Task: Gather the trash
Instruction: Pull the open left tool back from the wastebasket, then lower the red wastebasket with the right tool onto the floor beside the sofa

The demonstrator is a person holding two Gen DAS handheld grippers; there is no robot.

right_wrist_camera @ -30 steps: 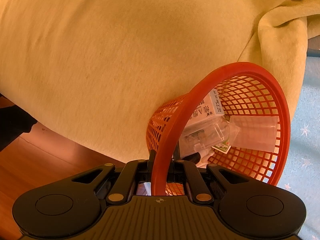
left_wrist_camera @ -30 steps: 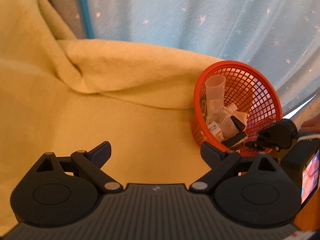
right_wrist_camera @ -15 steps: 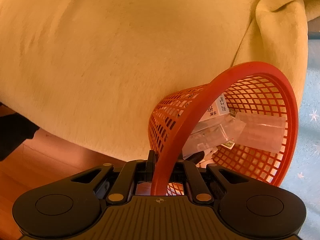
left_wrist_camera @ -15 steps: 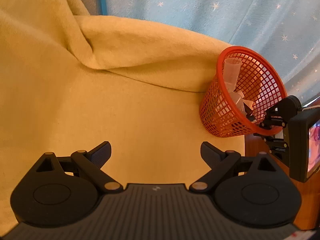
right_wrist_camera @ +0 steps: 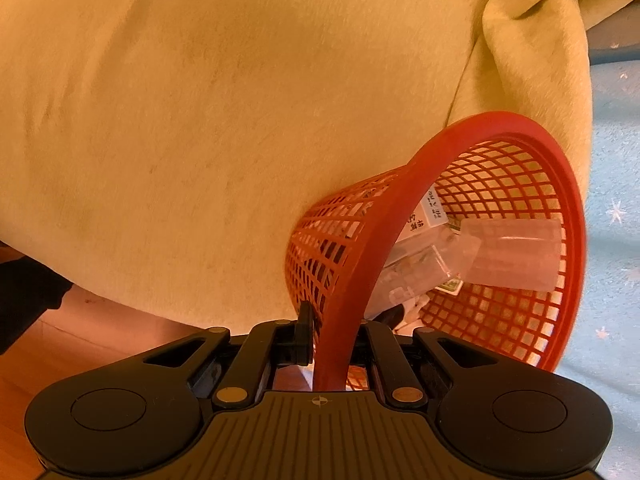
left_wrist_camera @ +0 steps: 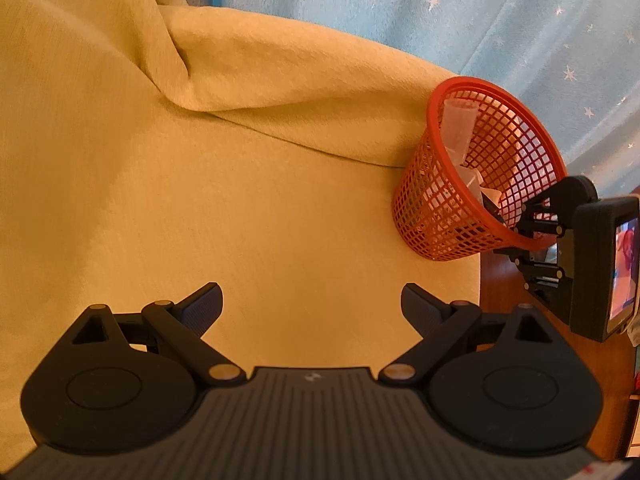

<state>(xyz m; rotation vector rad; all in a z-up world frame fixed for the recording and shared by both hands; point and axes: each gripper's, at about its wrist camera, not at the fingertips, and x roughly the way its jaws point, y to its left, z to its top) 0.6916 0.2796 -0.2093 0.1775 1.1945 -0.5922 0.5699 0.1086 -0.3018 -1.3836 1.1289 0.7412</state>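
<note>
A red mesh basket [left_wrist_camera: 434, 200] sits tilted at the right edge of the yellow cloth, its rim pinched by my right gripper [left_wrist_camera: 532, 228]. In the right wrist view that gripper [right_wrist_camera: 334, 340] is shut on the basket rim [right_wrist_camera: 400, 208]. Inside lie a clear plastic cup [right_wrist_camera: 516, 254], a clear bottle [right_wrist_camera: 408, 276] and a white printed box [right_wrist_camera: 430, 210]. The cup [left_wrist_camera: 458, 120] also shows in the left wrist view. My left gripper [left_wrist_camera: 312, 304] is open over the bare cloth, well left of the basket, with nothing between its fingers.
The yellow cloth [left_wrist_camera: 200, 184] covers the surface and folds up at the back. Behind it hangs a pale blue curtain with stars [left_wrist_camera: 500, 20]. Brown wood [left_wrist_camera: 500, 276] shows past the cloth's right edge, and wooden floor [right_wrist_camera: 60, 360] lies below it.
The basket has swung from facing the left camera to tilted side-on, farther right and back. The right gripper stays clamped on its rim. The left gripper has not changed.
</note>
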